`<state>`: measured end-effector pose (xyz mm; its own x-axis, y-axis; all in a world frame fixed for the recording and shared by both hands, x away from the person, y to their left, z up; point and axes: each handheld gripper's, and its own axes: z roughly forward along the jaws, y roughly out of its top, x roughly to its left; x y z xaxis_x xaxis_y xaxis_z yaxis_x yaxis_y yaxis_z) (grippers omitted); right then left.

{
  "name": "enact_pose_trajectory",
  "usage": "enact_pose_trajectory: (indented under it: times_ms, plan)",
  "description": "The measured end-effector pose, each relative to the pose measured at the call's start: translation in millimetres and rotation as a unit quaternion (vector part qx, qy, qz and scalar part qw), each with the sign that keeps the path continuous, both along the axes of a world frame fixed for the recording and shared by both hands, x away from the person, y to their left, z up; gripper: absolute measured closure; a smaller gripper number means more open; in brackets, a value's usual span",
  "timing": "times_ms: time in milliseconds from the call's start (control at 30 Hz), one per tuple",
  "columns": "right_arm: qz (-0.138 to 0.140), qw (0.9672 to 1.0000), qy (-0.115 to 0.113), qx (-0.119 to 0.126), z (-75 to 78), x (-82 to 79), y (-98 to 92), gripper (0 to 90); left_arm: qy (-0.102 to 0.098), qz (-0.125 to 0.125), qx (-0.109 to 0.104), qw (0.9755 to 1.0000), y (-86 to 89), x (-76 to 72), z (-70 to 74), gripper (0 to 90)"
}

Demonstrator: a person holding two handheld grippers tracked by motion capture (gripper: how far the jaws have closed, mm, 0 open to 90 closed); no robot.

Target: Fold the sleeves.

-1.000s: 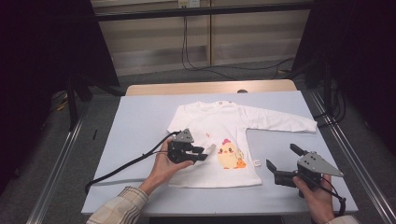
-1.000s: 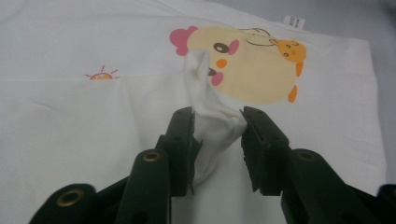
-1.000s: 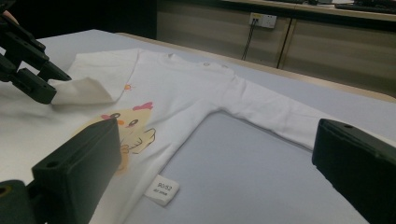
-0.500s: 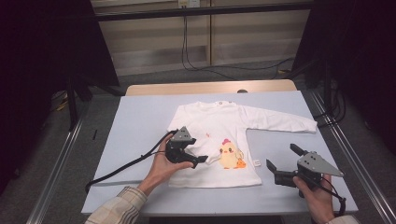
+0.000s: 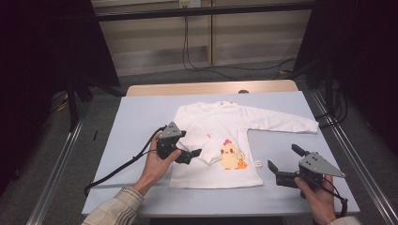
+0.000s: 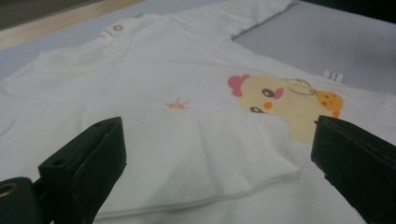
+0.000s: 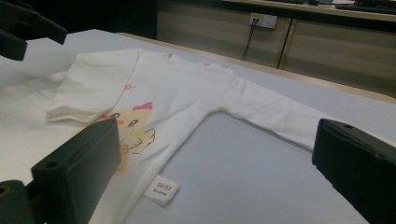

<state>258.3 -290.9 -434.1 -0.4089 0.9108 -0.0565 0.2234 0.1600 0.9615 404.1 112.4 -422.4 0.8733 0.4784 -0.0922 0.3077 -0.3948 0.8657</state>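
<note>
- White long-sleeved shirt, spread flat on pale blue desk; chick print on front, small sun mark above folded part, label at side hem.
- One sleeve folded in across body, folded edge lying just ahead of left tool, between its jaws in left gripper view; other sleeve stretched out straight, away from right tool.
- Left tool: held in left hand over near left part of shirt, jaws just been opening, now set wide, nothing gripped; cloth below and ahead, pads clear of it.
- Right tool: held in right hand beside shirt's hem, over bare desk, jaws wide apart, nothing between them; label and chick print just ahead to one side, outstretched sleeve farther ahead.
- Black cable trailing from left tool across desk toward near edge.
- Two tools well apart, shirt's lower half between them.
</note>
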Motion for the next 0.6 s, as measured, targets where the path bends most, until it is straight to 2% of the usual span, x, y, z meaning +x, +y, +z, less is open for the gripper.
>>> enact_pose_trajectory:
  times_ms: [33, 133, 167, 200, 233, 267, 367, 400, 467, 600]
  plan:
    - [-0.001, 1.0, 0.001, 0.001, 0.0, 0.0, 0.1, 1.2, 0.0, -0.002, -0.014, 0.9999, 1.7, -0.2, 0.1, 3.5]
    - [-0.001, 1.0, -0.001, 0.0, 0.0, 0.4, 0.3, 1.2, -0.003, 0.009, -0.016, 0.9998, 7.5, -0.3, 1.5, 3.9]
    - [-0.001, 1.0, -0.001, -0.001, 0.2, 0.2, 0.2, 1.2, -0.015, 0.019, -0.007, 0.9997, 11.5, -1.0, 3.5, 3.8]
    - [-0.001, 1.0, -0.001, -0.001, 0.2, 0.2, 0.2, 1.2, -0.015, 0.019, -0.007, 0.9997, 11.5, -1.0, 3.5, 3.9]
    - [-0.002, 1.0, -0.002, -0.001, 0.3, 0.2, -0.1, 1.2, -0.026, 0.025, -0.006, 0.9993, 13.5, -1.7, 5.4, 3.9]
    - [-0.003, 1.0, -0.002, -0.002, 0.3, 0.2, -0.1, 1.2, -0.036, 0.031, -0.02, 0.9987, 17.7, -3.1, 7.9, 3.9]
    - [-0.005, 1.0, -0.002, 0.0, 0.9, 0.0, -0.4, 1.4, -0.039, 0.037, -0.027, 0.9982, 22.5, -4.9, 9.4, 3.9]
    - [-0.003, 1.0, -0.002, 0.0, 0.9, 0.0, -0.2, 2.1, -0.047, 0.043, -0.025, 0.9977, 26.9, -7.0, 9.5, 4.1]
    - [-0.005, 1.0, -0.002, -0.003, 0.9, 0.2, -0.3, 0.8, -0.038, 0.046, -0.022, 0.998, 31.4, -8.9, 9.9, 4.6]
    - [-0.007, 1.0, -0.001, -0.001, 1.4, 0.3, -1.3, 0.4, -0.047, 0.05, -0.026, 0.9973, 37.5, -14.5, 11.5, 4.6]
